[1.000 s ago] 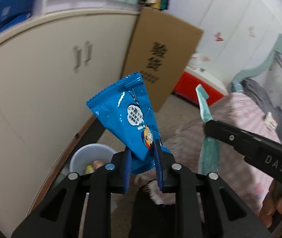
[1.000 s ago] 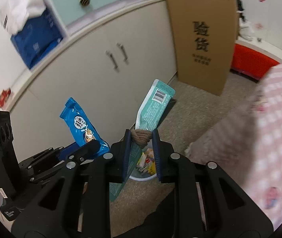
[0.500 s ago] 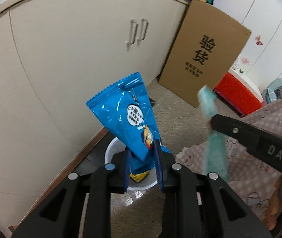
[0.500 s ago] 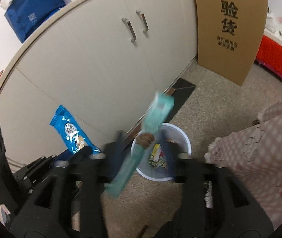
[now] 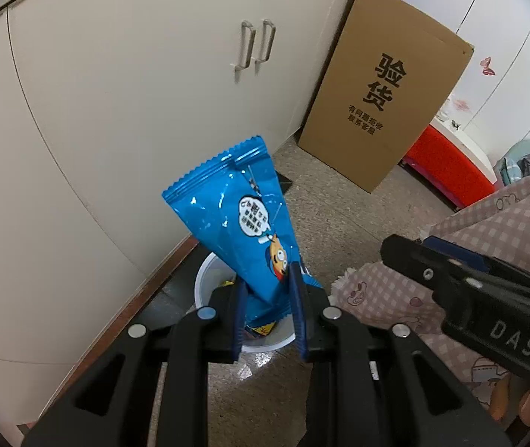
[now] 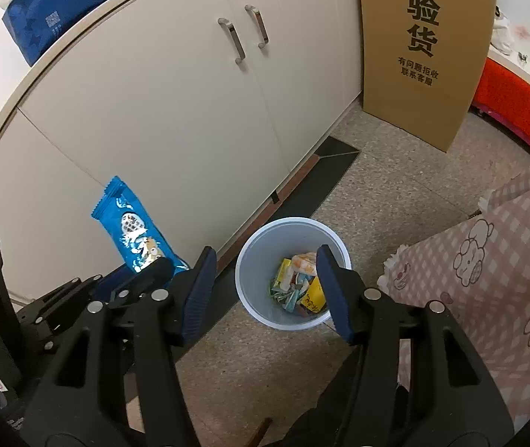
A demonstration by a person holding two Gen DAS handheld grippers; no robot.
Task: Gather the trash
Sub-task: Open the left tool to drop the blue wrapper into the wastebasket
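Left hand-held gripper (image 5: 267,307) pinches the wrapper (image 5: 240,219) upright over the bin (image 6: 292,272), ready to drop; right hand-held gripper (image 6: 263,292) gapes wide, empty, above it.

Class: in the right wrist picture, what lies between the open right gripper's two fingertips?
In the right wrist view, the right gripper frames the white trash bin; wrappers lie inside it. Nothing is held.

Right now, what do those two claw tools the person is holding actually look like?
Both are matte black plastic with triangular cut-outs and round silver bolts. The left gripper and right gripper each carry two flat fingers with dark blue ribbed pads. White letters "DAS" mark the right one's side, seen from the left wrist. Bare fingertips show; no cables or sleeves are visible.
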